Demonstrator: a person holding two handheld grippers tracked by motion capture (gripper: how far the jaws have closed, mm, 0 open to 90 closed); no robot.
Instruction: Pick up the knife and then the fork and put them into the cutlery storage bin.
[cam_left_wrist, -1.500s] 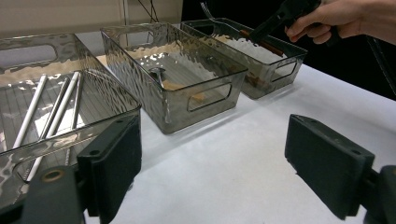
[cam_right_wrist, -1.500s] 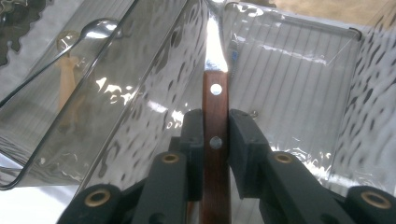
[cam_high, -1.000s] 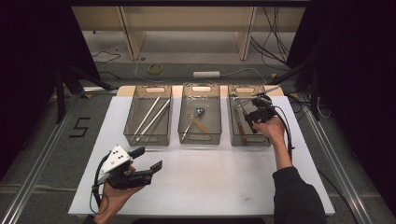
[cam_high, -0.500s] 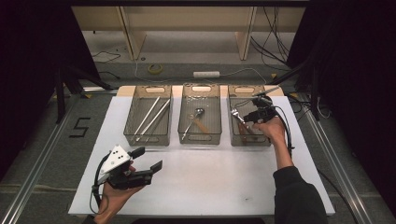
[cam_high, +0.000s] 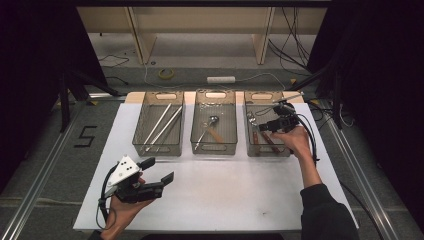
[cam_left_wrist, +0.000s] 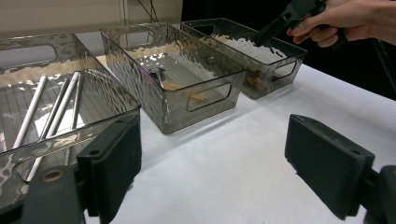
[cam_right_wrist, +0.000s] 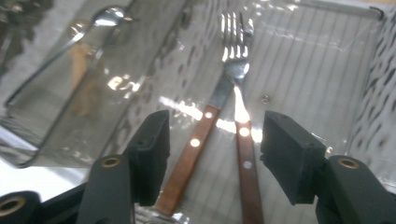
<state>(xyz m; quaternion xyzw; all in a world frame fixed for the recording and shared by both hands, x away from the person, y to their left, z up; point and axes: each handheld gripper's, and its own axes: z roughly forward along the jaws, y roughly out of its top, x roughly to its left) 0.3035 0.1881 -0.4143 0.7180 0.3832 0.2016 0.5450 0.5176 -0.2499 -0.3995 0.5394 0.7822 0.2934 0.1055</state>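
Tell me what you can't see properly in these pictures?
- Right bin, high view: the hand and right tongs cover part of the forks.
- Fork handles, right gripper view: ends cut off by the bottom edge.
- Middle bin's spoon, left gripper view: blurred by rippled wall.

Right claw (cam_high: 261, 125), just opening, empty, over the right bin (cam_high: 250, 150).

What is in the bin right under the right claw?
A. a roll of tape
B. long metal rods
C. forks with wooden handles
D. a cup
C: the right gripper view looks past the open right claw at forks with wooden handles lying in the bin.
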